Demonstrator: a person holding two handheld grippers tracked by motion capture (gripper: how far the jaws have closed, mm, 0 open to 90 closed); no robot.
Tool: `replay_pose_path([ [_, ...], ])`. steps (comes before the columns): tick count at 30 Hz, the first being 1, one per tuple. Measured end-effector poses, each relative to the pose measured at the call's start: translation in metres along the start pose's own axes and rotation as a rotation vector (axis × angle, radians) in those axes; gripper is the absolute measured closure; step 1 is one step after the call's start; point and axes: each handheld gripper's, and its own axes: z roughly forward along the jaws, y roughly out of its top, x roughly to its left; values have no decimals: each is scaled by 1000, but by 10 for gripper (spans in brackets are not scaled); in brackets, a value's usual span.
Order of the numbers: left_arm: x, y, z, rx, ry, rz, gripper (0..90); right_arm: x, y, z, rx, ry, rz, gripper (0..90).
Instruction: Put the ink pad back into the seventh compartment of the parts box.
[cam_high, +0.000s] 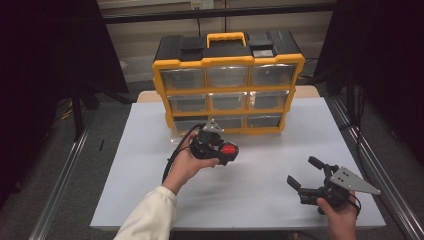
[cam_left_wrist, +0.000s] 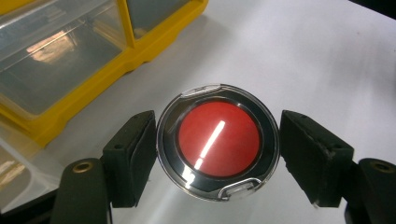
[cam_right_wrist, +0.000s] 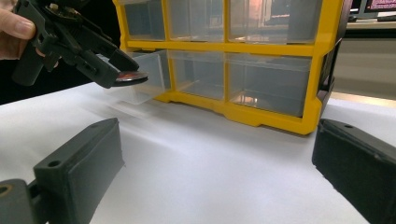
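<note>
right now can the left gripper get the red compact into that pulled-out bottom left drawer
Probably yes. The left gripper holds the red compact above the table, close to the open drawer at the organizer base, with nothing between them. The right gripper sits well aside.

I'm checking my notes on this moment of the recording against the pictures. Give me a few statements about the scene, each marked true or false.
1. The left gripper holds a round red compact in a clear case between its pads. True.
2. The red compact lies flat on the white table top. False: it is held above it.
3. The right gripper has nothing between its jaws. True: they stand open above the table.
4. The yellow drawer cabinet with clear plastic drawers has a blue handle. False: its handle is yellow.
5. The cabinet's bottom left drawer is pulled out. True.
</note>
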Motion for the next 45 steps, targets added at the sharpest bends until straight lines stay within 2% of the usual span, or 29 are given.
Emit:
replay_pose_path([
  [1,1,1,-2,12,1,3,292,0,0,0,0,1,0,14],
  [6,2,4,-6,1,5,4,291,0,0,0,-1,0,0,14],
  [9,3,6,-9,14,8,7,292,0,0,0,0,1,-1,14],
  [10,3,6,-8,-2,5,2,292,0,0,0,0,1,0,14],
  [13,4,7,-10,-1,4,3,292,0,0,0,0,0,0,14],
  [18,5,9,-14,19,15,9,292,0,0,0,0,-2,-1,14],
  [21,6,10,-15,2,7,4,292,0,0,0,-1,0,0,14],
  [26,7,11,-17,1,4,-2,292,0,0,0,1,0,-1,14],
  [28,8,11,-19,7,15,2,292,0,0,0,1,0,-1,14],
  [34,10,13,-22,-3,15,-8,292,0,0,0,1,0,0,14],
  [41,12,15,-26,-1,19,-2,292,0,0,0,2,0,-1,14],
  [45,14,14,-28,-7,26,-13,292,0,0,0,1,1,-1,14],
])
